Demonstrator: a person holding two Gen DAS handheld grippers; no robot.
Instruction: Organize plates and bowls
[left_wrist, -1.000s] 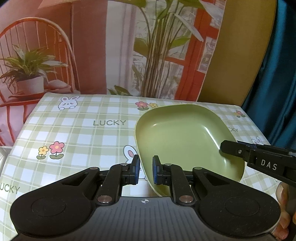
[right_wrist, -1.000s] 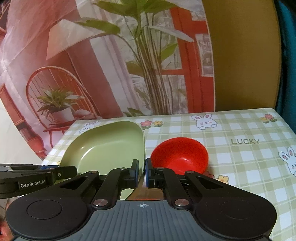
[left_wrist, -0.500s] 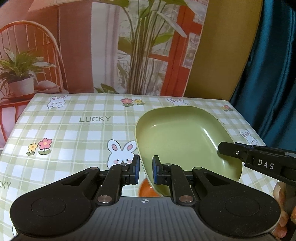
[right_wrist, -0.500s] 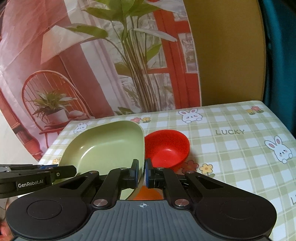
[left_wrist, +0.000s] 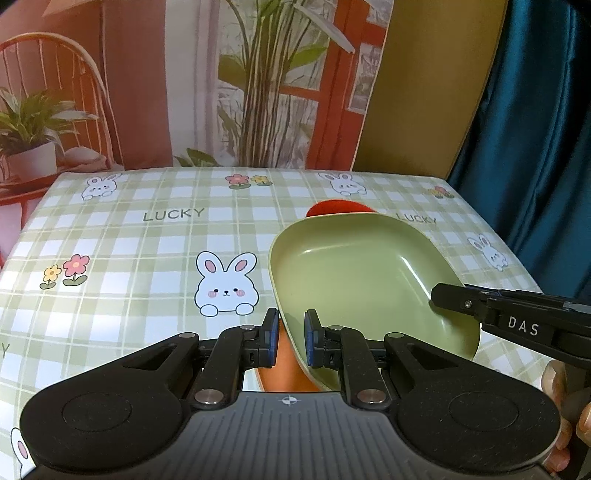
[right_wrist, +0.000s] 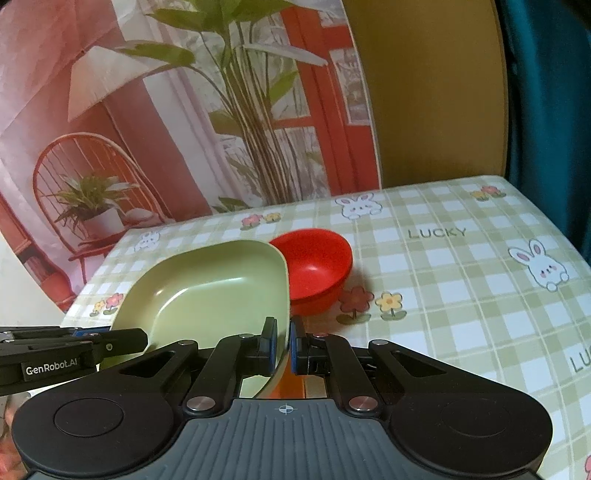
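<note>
A pale green squarish plate (left_wrist: 365, 273) is held above the table by both grippers. My left gripper (left_wrist: 290, 338) is shut on its near left rim. My right gripper (right_wrist: 283, 345) is shut on its right rim and also shows in the left wrist view (left_wrist: 454, 299) at the plate's right side. A red bowl (right_wrist: 314, 266) stands on the table just beyond the plate; the plate's far edge overlaps it in both views, and only the bowl's rim (left_wrist: 340, 207) shows in the left wrist view. Something orange (left_wrist: 280, 369) lies below the plate, mostly hidden.
The table has a green checked cloth (left_wrist: 147, 258) with rabbits and flowers. A printed backdrop (right_wrist: 184, 110) with a plant and chair stands behind it. A dark teal curtain (left_wrist: 535, 129) hangs at the right. The table's right edge lies near the curtain.
The plate, held by both grippers, has moved back toward me and to the right over the table. The red bowl now shows behind the plate's far edge in the left wrist view.
</note>
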